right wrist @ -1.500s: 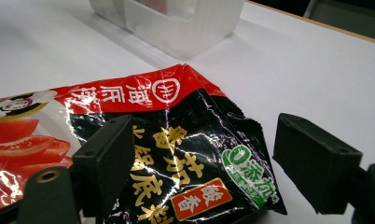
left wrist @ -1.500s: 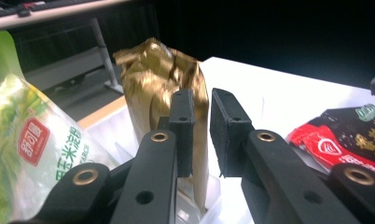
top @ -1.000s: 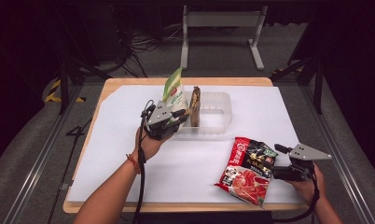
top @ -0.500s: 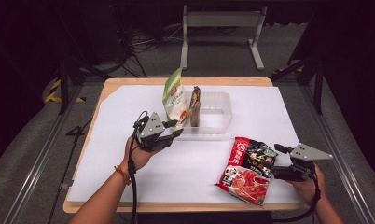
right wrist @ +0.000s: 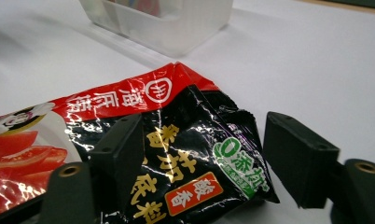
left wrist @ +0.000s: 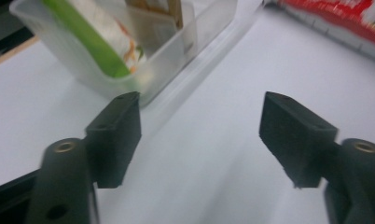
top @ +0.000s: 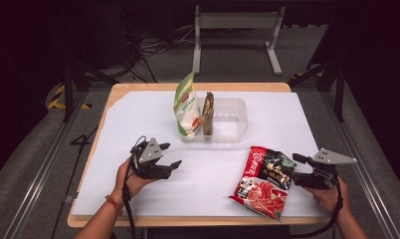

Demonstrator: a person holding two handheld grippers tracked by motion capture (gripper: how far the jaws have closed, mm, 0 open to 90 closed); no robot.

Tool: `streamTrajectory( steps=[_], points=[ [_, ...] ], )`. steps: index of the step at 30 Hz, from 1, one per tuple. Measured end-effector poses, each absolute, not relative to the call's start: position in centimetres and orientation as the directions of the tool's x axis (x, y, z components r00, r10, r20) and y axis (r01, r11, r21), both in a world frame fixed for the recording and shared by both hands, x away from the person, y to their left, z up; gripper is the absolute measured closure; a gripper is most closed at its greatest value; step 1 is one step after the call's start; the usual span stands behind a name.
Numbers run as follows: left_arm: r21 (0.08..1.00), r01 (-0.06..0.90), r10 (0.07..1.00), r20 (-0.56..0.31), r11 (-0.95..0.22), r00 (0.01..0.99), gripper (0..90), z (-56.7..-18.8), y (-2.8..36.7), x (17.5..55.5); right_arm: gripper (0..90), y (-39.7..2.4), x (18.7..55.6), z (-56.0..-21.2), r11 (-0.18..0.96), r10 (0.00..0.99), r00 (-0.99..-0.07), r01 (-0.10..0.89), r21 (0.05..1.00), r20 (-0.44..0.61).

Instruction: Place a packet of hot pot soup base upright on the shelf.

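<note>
Inside the bin [top: 235, 117] stand two packets; right gripper [top: 290, 171], closing around the red pouch [top: 261, 181], left gripper [top: 172, 158] empty, just opened.

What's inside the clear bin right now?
The bin holds two packets standing upright at its left end: a green-and-white bag and a brown packet beside it. The rest looks empty. Their lower parts blur behind the frosted wall.
</note>
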State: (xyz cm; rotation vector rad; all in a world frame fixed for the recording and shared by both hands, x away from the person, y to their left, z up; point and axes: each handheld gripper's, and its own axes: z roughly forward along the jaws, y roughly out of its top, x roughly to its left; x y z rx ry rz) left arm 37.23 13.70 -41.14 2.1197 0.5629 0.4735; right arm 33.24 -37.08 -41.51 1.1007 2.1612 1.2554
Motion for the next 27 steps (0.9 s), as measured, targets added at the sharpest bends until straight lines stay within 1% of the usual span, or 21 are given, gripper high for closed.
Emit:
streamTrajectory(
  steps=[3, 6, 8, 11, 12, 13, 15, 19, 22, 27],
  points=[
    [0.816, 0.234, 0.557, 0.126, -0.529, 0.821, 26.3, -41.7, 14.1, 36.7, 34.2, -37.2, 33.6, -41.6, 0.28, 0.8, -0.597, 0.451, 0.848, 0.054],
    [0.807, 0.233, 0.561, 0.141, -0.542, 0.816, 24.6, -42.4, 14.6, 35.9, 34.3, -37.7, 34.3, -42.0, 0.243, 0.817, -0.565, 0.515, 0.822, 0.112],
    [0.804, 0.237, 0.559, 0.138, -0.545, 0.817, 24.2, -42.7, 14.9, 35.6, 32.8, -38.0, 34.7, -42.3, 0.221, 0.83, -0.541, 0.541, 0.812, 0.135],
    [0.807, 0.247, 0.563, 0.125, -0.537, 0.817, 23.7, -42.9, 15.2, 35.1, 30.9, -38.2, 35.0, -42.4, 0.192, 0.842, -0.516, 0.562, 0.804, 0.159],
    [0.811, 0.26, 0.563, 0.101, -0.525, 0.82, 23.7, -43.2, 15.4, 34.9, 29.8, -38.3, 35.2, -42.5, 0.17, 0.846, -0.501, 0.577, 0.799, 0.183],
    [0.81, 0.269, 0.564, 0.091, -0.521, 0.821, 23.7, -43.3, 15.5, 34.7, 29.3, -38.4, 35.6, -42.8, 0.152, 0.842, -0.491, 0.612, 0.776, 0.223],
    [0.803, 0.265, 0.56, 0.101, -0.534, 0.822, 23.7, -43.5, 15.6, 34.3, 28.8, -38.4, 35.7, -42.9, 0.151, 0.842, -0.488, 0.621, 0.769, 0.229],
    [0.823, 0.273, 0.562, 0.068, -0.499, 0.824, 24.0, -43.4, 16.0, 34.1, 26.3, -38.4, 36.5, -43.3, 0.14, 0.849, -0.459, 0.674, 0.725, 0.263],
    [0.823, 0.286, 0.566, 0.053, -0.491, 0.823, 24.1, -43.6, 16.2, 34.2, 26.1, -38.6, 37.1, -43.6, 0.109, 0.843, -0.439, 0.706, 0.7, 0.312],
    [0.826, 0.291, 0.575, 0.049, -0.483, 0.817, 23.8, -43.6, 16.5, 34.4, 25.4, -38.5, 37.4, -43.7, 0.084, 0.834, -0.432, 0.715, 0.694, 0.344]
  ],
)
